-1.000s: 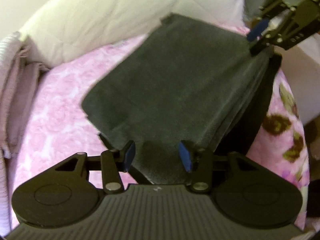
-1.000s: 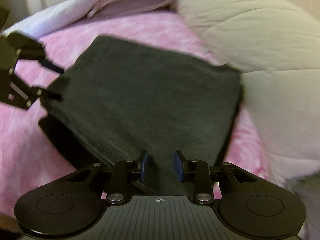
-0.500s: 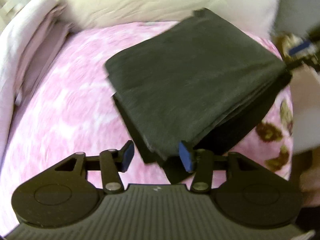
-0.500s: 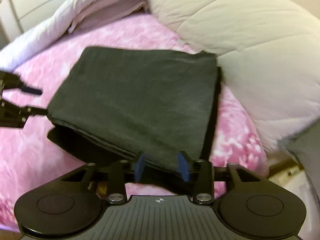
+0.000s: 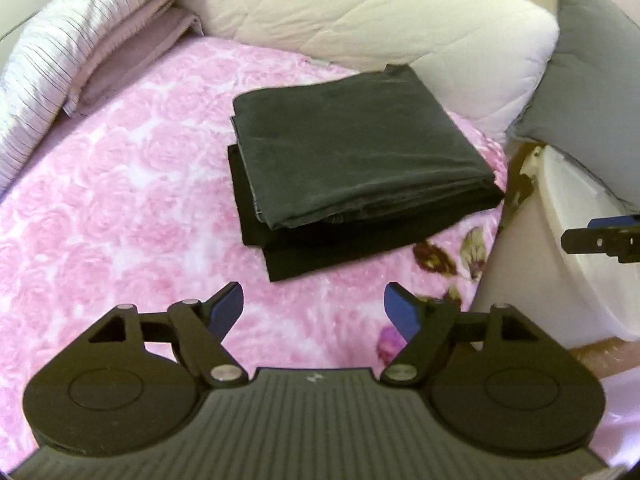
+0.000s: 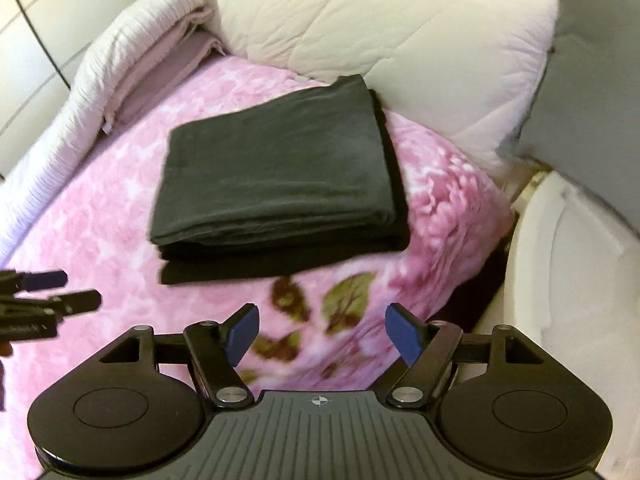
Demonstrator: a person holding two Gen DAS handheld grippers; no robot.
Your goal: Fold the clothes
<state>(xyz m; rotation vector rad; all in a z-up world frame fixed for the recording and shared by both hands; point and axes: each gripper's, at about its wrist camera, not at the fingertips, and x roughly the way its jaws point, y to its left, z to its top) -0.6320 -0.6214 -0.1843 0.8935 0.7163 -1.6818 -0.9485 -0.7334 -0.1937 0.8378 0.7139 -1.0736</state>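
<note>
Folded dark garment (image 5: 352,148) lies flat on the pink floral blanket (image 5: 120,208), stacked in several layers, with a darker bottom layer sticking out past the edges nearest both cameras. Its far corner sits close against the cream quilted duvet (image 5: 360,12), though whether the two touch cannot be told. Left of the garment, along the blanket's edge, runs a folded pale striped quilt (image 5: 52,52) with mauve layers tucked under it. Right of the garment stands a grey cushion (image 5: 596,72), and below that cushion a white plastic object (image 5: 580,240) sits beside the bed.

Left gripper (image 5: 314,306) hovers over the blanket on the near side of the garment, its blue-padded fingers (image 5: 228,304) spread wide with nothing between them, clear of the cloth. Right gripper (image 6: 322,326) likewise hangs on the near side of the garment, over the brown and green flower print at the blanket's edge, fingers (image 6: 402,330) spread apart and empty. In the right wrist view, the left gripper's tips appear at the left border, to the lower left of the garment and not touching it; in the left wrist view, the right gripper's tips show at the right border, in front of the white object.
</note>
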